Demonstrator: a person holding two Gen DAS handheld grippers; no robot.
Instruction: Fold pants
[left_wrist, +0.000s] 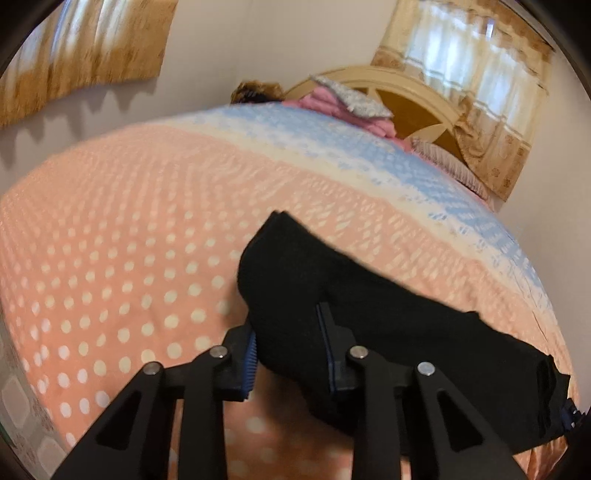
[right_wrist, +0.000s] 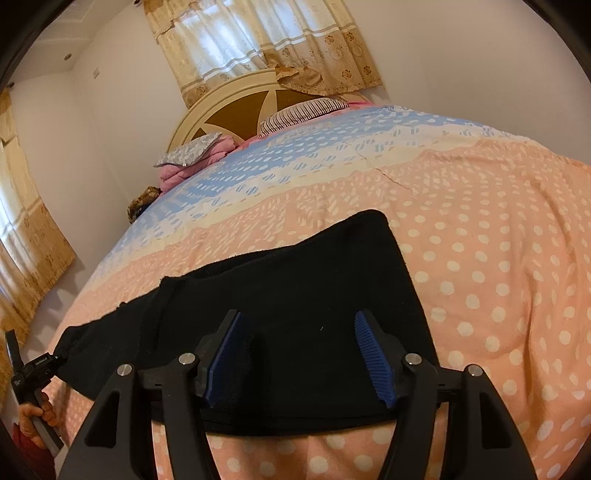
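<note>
Black pants lie folded on a pink polka-dot bedspread. In the left wrist view my left gripper is open, its blue-padded fingers standing on either side of the near left end of the pants, with cloth between them. In the right wrist view the pants spread across the middle, and my right gripper is open over their near edge, with its blue pads wide apart. The left gripper shows at the far left edge of the right wrist view.
The bedspread turns blue and white toward a cream headboard. A striped pillow and pink folded bedding lie at the head. Curtained windows and white walls surround the bed.
</note>
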